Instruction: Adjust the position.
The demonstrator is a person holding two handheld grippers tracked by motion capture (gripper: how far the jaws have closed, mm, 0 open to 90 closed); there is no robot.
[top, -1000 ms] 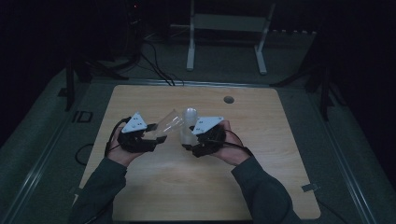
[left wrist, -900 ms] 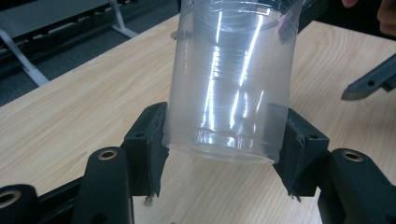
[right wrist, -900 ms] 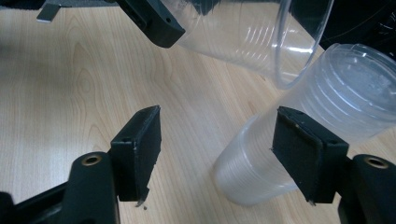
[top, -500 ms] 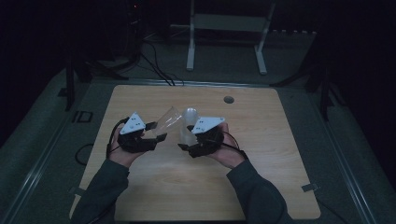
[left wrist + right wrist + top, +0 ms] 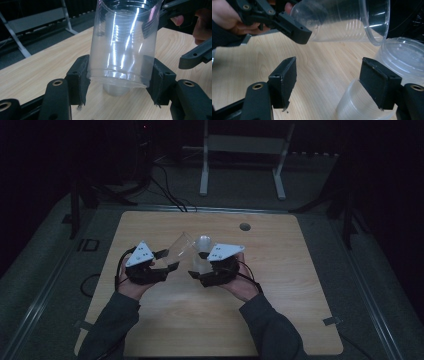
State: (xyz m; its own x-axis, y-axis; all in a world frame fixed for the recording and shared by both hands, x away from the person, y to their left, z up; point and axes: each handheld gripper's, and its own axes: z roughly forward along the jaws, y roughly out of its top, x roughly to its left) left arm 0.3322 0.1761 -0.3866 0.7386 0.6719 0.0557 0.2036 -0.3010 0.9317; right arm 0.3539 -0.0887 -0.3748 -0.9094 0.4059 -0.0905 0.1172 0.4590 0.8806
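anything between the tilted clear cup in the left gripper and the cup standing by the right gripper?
Nothing visible. The left gripper is shut on the tilted clear cup, whose rim hangs just above and beside the standing cup in the right gripper view. The right gripper is open, one of its fingers in front of that standing cup, not in the gap.

The left gripper (image 5: 117,85) clamps a clear cup (image 5: 123,42) near its base, one black jaw pressing on each side. The cup rises above the table (image 5: 37,67). At the upper right, the right gripper (image 5: 190,32) and fingers (image 5: 200,25) sit close to the cup's far end.
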